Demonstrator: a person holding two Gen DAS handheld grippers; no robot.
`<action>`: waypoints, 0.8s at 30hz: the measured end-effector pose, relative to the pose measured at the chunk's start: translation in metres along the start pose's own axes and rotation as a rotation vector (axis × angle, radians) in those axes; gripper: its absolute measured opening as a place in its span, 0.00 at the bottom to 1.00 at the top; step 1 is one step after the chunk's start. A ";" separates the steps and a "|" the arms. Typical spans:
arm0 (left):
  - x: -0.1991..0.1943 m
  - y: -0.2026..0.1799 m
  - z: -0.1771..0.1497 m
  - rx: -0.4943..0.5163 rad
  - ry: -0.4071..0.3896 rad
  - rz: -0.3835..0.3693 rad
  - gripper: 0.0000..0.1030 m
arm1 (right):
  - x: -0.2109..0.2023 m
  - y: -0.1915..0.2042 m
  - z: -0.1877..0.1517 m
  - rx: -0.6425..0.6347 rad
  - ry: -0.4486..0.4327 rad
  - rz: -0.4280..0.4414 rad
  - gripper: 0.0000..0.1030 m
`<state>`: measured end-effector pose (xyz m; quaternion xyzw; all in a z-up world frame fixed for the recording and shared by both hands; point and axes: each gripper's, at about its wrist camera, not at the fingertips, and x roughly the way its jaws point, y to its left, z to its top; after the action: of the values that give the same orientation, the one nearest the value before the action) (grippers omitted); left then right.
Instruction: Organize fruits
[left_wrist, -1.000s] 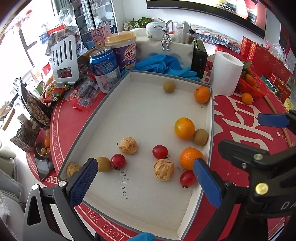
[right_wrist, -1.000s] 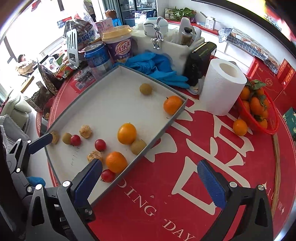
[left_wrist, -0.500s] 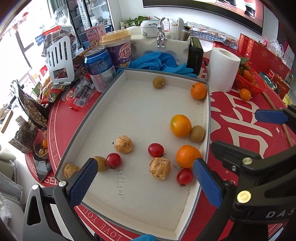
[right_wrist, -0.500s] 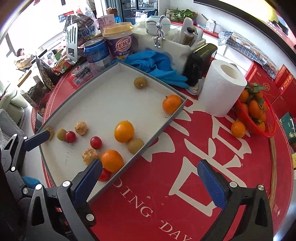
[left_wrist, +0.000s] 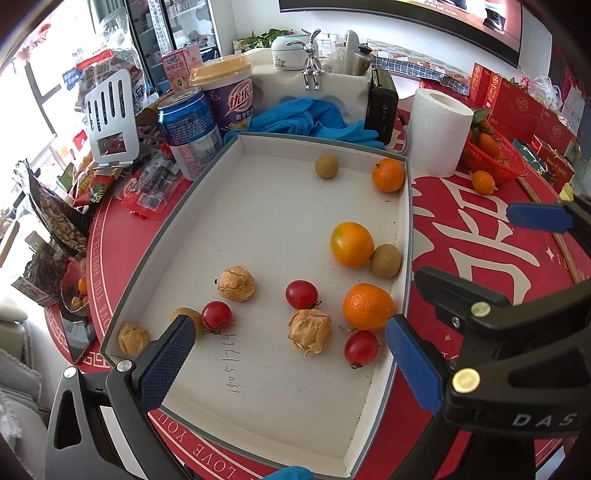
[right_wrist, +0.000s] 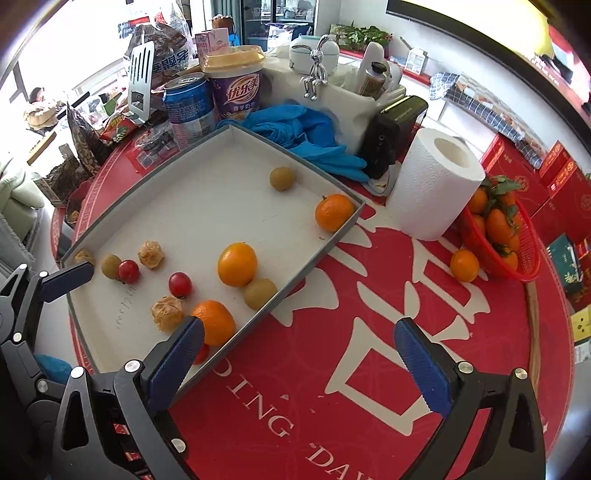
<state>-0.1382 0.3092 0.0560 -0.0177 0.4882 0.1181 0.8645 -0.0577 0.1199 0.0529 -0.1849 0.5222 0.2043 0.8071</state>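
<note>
**Fruits loose in the tray, both grippers empty**

Fruits lie scattered over the tray (left_wrist: 404, 206) — papery husked ones (left_wrist: 309, 331) toward its left edge and near middle look fragile, cherry tomatoes (left_wrist: 301, 294) smooth and soft, oranges (left_wrist: 351, 244) along the right edge firm. Grip each lightly across its middle. Left gripper (left_wrist: 284, 363) hovers over the near edge, jaws released; right gripper (right_wrist: 299, 363) hangs beyond the tray's right edge — also spread wide.

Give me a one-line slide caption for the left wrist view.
Open left gripper hovers over a shallow white rectangular tray scattered with oranges, red cherry tomatoes and papery husked fruits on a red round table.
</note>
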 end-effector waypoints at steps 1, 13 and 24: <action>0.000 0.000 0.000 0.000 0.000 0.000 1.00 | 0.000 0.000 0.000 -0.004 -0.004 -0.007 1.00; 0.000 -0.002 -0.001 0.002 -0.001 0.001 1.00 | 0.000 0.003 0.001 -0.013 -0.005 -0.010 1.00; -0.002 -0.003 -0.001 0.005 -0.004 0.002 1.00 | -0.001 0.004 0.001 -0.017 -0.006 -0.012 1.00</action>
<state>-0.1394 0.3062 0.0568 -0.0148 0.4868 0.1176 0.8654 -0.0593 0.1242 0.0535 -0.1942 0.5169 0.2046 0.8082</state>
